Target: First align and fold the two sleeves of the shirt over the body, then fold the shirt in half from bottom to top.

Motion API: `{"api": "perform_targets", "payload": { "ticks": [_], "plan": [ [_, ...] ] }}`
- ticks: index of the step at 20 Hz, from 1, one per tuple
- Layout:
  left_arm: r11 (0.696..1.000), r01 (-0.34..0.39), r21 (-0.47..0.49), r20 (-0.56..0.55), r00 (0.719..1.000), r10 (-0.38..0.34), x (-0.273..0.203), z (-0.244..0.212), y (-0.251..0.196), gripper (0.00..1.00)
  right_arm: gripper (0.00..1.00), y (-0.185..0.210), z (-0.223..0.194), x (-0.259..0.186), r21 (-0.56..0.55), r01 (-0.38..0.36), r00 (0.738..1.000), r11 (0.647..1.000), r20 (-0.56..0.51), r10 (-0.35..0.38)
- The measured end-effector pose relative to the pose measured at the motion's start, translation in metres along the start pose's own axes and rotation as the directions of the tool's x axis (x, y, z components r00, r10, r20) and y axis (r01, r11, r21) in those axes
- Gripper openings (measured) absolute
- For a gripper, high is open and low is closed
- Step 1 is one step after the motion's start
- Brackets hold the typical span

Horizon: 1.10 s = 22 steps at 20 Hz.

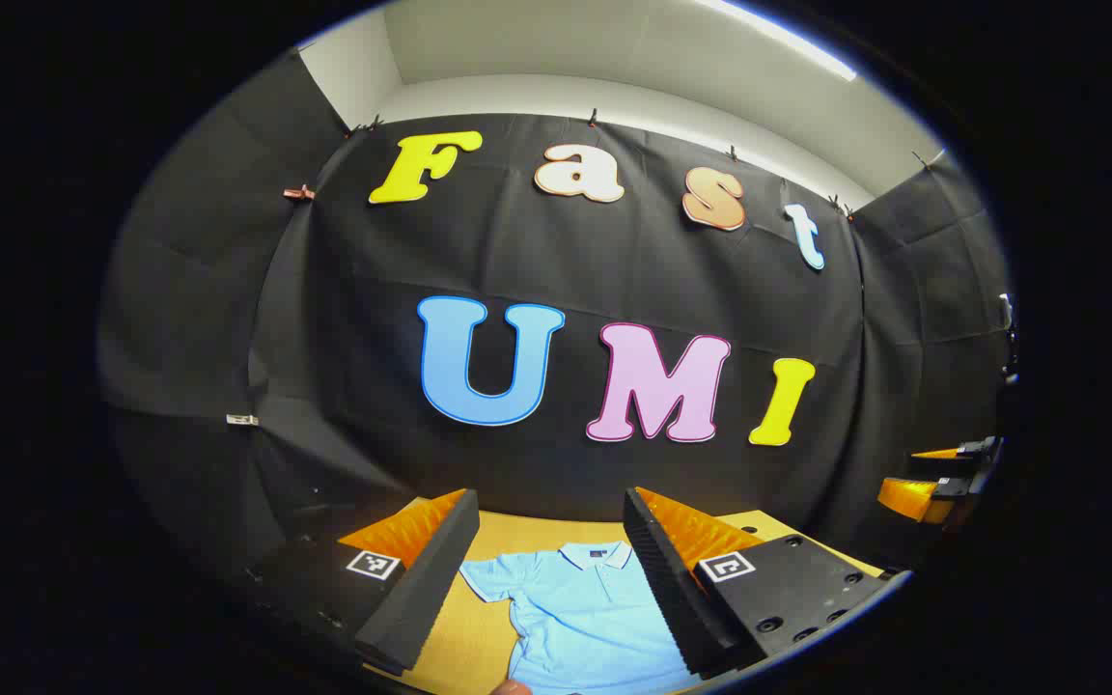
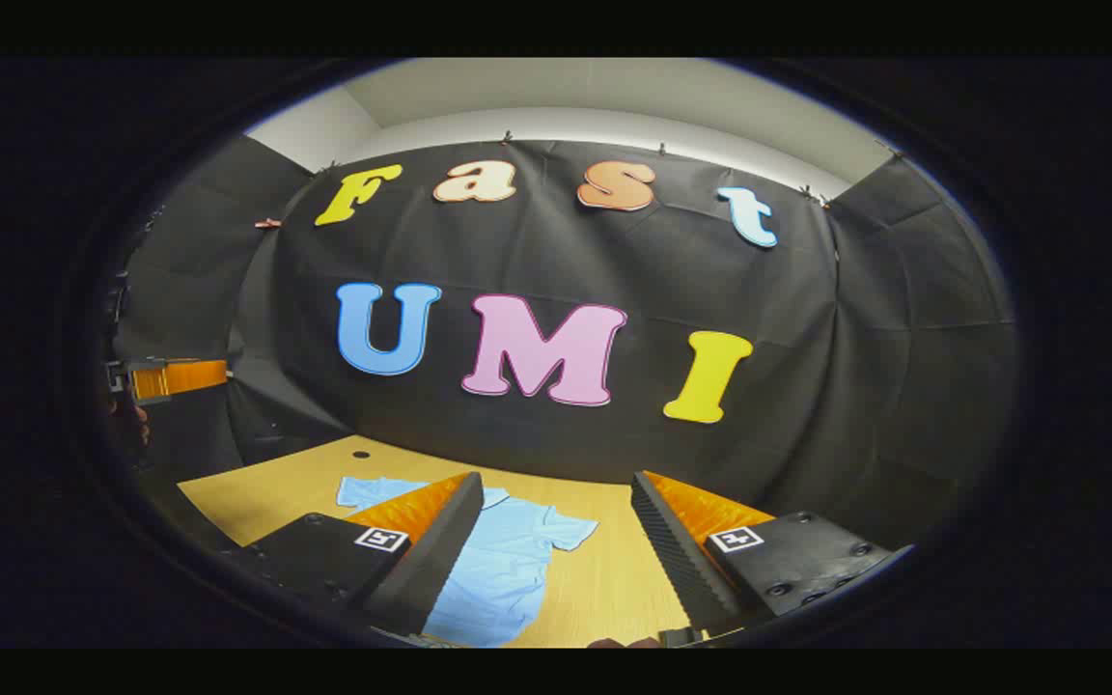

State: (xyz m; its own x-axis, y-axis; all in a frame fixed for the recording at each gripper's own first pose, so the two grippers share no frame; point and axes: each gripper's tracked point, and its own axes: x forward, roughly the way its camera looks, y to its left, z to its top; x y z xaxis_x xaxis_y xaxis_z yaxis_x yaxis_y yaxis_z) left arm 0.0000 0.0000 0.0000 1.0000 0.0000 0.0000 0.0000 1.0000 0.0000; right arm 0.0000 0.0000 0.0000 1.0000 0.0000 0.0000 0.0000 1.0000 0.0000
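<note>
Here, light blue polo shirt [image 1: 580, 608], flat, sleeves spread, collar white-trimmed

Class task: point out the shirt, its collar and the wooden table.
shirt [image 1: 585, 618], left gripper view, on the chest.
collar [image 1: 597, 554], left gripper view, on its front edge.
wooden table [image 2: 266, 497], right gripper view, on bare top.

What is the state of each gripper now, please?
Left gripper: open, holding nothing, above the light blue short-sleeved polo shirt.
Right gripper: open, holding nothing, above the wooden table.
</note>
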Motion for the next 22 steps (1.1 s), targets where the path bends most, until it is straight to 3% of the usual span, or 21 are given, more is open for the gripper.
{"api": "perform_targets", "payload": {
  "ticks": [14, 22],
  "plan": [
    [1.000, 0.022, -0.008, -0.015, 1.000, -0.022, -0.007, -0.004, 0.020, 0.96, 0.96, 0.013, 0.010, 0.018, 0.005, 0.021, 1.000, 1.000, -0.005, -0.021],
    [1.000, -0.024, 0.005, -0.037, 0.999, 0.024, 0.006, -0.011, 0.038, 0.96, 0.97, -0.003, -0.019, 0.095, 0.002, -0.018, 0.996, 1.000, -0.089, 0.018]
  ]
}}
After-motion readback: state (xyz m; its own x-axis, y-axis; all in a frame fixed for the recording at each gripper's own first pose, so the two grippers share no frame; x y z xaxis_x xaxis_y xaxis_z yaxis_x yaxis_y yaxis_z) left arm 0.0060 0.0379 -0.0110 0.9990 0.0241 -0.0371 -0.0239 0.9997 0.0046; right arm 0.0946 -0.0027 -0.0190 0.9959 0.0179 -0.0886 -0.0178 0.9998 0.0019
